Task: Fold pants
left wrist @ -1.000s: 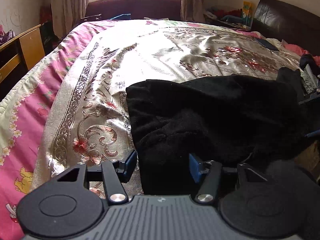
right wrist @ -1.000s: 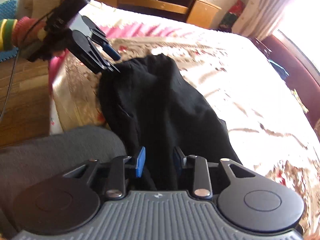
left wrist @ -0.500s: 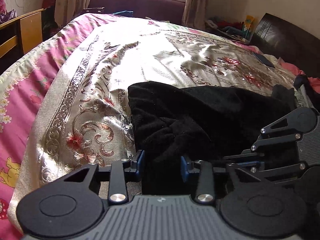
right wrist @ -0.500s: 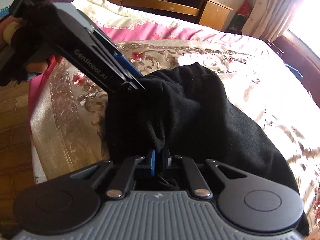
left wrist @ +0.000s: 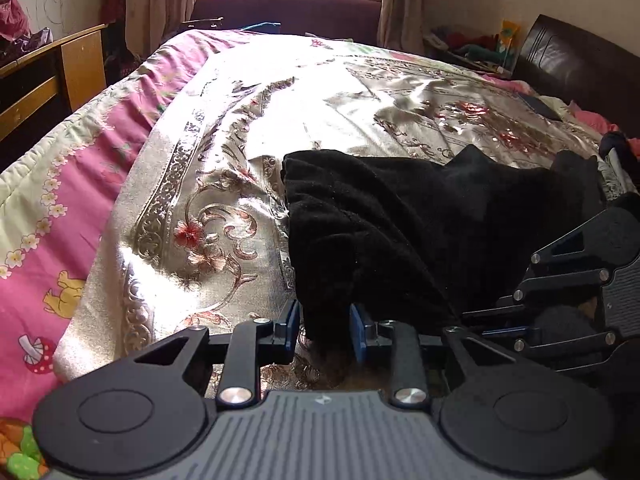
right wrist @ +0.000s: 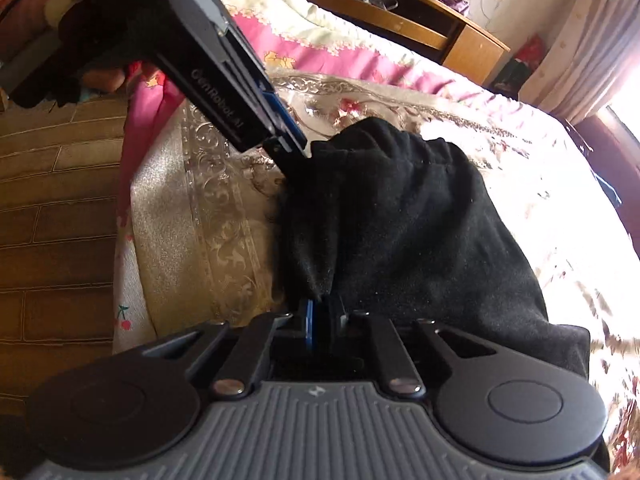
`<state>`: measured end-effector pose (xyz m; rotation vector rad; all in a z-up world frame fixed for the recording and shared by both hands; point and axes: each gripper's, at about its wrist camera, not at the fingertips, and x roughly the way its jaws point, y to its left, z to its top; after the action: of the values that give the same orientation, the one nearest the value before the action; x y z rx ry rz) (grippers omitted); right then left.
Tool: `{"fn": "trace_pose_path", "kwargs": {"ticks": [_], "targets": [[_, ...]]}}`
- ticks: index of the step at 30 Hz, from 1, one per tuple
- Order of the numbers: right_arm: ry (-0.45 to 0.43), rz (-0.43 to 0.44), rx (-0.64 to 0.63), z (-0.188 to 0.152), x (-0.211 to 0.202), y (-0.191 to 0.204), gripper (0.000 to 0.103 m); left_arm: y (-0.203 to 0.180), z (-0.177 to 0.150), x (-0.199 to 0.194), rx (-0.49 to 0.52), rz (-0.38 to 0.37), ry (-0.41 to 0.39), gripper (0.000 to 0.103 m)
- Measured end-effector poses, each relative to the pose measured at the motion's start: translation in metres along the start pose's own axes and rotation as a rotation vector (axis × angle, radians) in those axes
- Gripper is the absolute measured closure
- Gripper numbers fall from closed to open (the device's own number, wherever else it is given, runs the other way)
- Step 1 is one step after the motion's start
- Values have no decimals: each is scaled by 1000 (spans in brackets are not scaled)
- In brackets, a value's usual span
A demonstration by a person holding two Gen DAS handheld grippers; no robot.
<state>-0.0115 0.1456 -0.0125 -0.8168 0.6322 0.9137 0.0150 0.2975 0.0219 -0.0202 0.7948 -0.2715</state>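
The black pants [left wrist: 420,220] lie bunched near the bed's front edge on the gold floral bedspread [left wrist: 280,100]. My left gripper [left wrist: 326,328] has a bunch of the pants' near left edge filling the gap between its blue pads, and its jaws are closing. In the right wrist view the pants [right wrist: 400,220] spread away to the right. There my right gripper [right wrist: 322,320] pinches a hanging fold, its jaws narrow and easing apart slightly. The left gripper [right wrist: 294,146] meets the cloth edge just beyond. The right gripper [left wrist: 486,320] shows at the left view's lower right.
A pink quilt [left wrist: 60,168] hangs over the bed's left side. A wooden desk [left wrist: 60,68] stands beyond it, and a dark headboard [left wrist: 572,64] is at the far right. Brown plank floor [right wrist: 60,220] lies beside the bed. A gloved hand [right wrist: 80,40] holds the left gripper.
The left jaws narrowed from wide apart onto the pants' edge. The right gripper came down close beside the left one and its jaws closed on a fold of cloth.
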Motion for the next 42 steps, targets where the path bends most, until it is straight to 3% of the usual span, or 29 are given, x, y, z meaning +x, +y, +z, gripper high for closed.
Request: {"fn": "trace_pose_path", "kwargs": {"ticks": [4, 8, 10, 13, 17, 21, 27, 30, 34, 38, 42], "targets": [[-20, 19, 56, -2, -3, -8, 90, 11, 9, -11, -30, 26, -38, 58], [-8, 31, 76, 0, 9, -5, 87, 8, 15, 4, -104, -28, -76, 55], [6, 40, 92, 0, 13, -6, 82, -4, 10, 24, -58, 2, -18, 51], [5, 62, 126, -2, 7, -12, 82, -11, -3, 35, -27, 32, 47, 43], [-25, 71, 236, -12, -18, -30, 85, -14, 1, 13, -33, 91, 22, 42], [-48, -1, 370, -38, -53, -62, 85, -46, 20, -7, 67, 141, -40, 43], [41, -216, 689, -122, -104, -152, 84, -122, 55, 0, 148, -44, -136, 43], [105, -348, 868, -181, -128, -196, 83, -180, 59, 28, 183, -218, -123, 43], [128, -490, 1150, -269, -162, -249, 82, -257, 57, 71, 289, -353, -59, 43], [86, -563, 1381, -339, -177, -289, 79, -325, 59, 105, 392, -412, -30, 43], [-24, -553, 1550, -384, -177, -319, 79, -367, 59, 130, 465, -424, 9, 43]]}}
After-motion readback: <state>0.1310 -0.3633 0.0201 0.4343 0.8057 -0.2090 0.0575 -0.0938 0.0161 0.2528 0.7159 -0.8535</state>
